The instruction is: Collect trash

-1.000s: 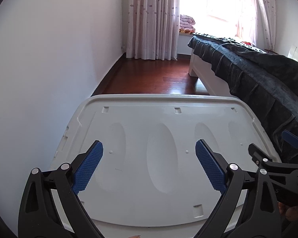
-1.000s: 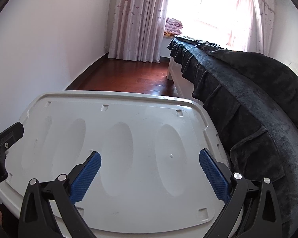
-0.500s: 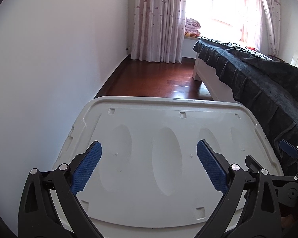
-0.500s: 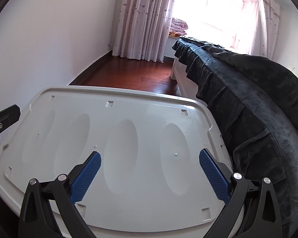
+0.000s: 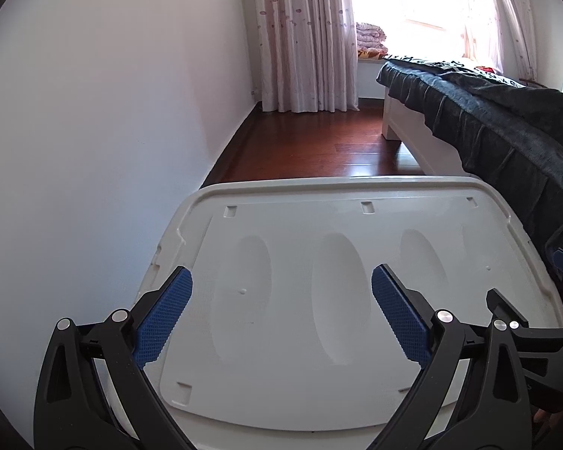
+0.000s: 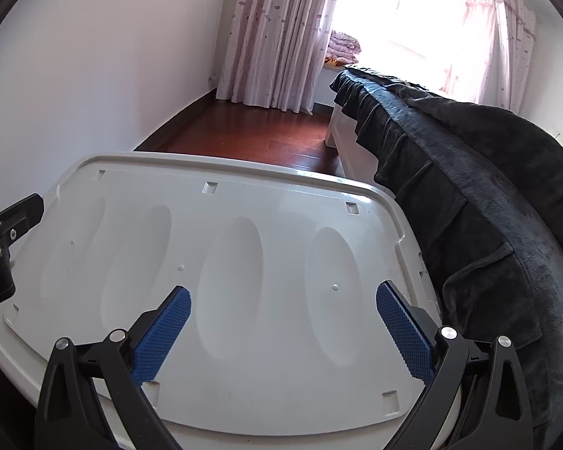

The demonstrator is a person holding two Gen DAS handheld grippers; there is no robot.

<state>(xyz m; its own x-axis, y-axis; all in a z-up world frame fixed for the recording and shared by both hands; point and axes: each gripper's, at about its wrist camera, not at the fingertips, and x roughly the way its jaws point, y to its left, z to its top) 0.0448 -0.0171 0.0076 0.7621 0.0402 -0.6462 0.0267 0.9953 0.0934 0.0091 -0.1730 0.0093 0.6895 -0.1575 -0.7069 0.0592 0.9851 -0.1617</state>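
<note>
A white plastic bin lid (image 5: 319, 300) with oval dents lies right below both grippers; it also shows in the right wrist view (image 6: 244, 281). My left gripper (image 5: 281, 311) is open and empty above the lid's near left part. My right gripper (image 6: 283, 322) is open and empty above the lid's near right part. The right gripper's body shows at the right edge of the left wrist view (image 5: 536, 341). The left gripper's body shows at the left edge of the right wrist view (image 6: 3, 240). No trash is visible.
A white wall (image 5: 94, 150) runs along the left. A bed with a dark blanket (image 6: 488, 206) stands close on the right. Dark red wooden floor (image 5: 319, 142) stretches ahead to pink curtains (image 5: 307, 37) and a bright window.
Both views have tilted up and drawn back slightly, so more floor and wall show beyond the lid. Both grippers stay open and empty.
</note>
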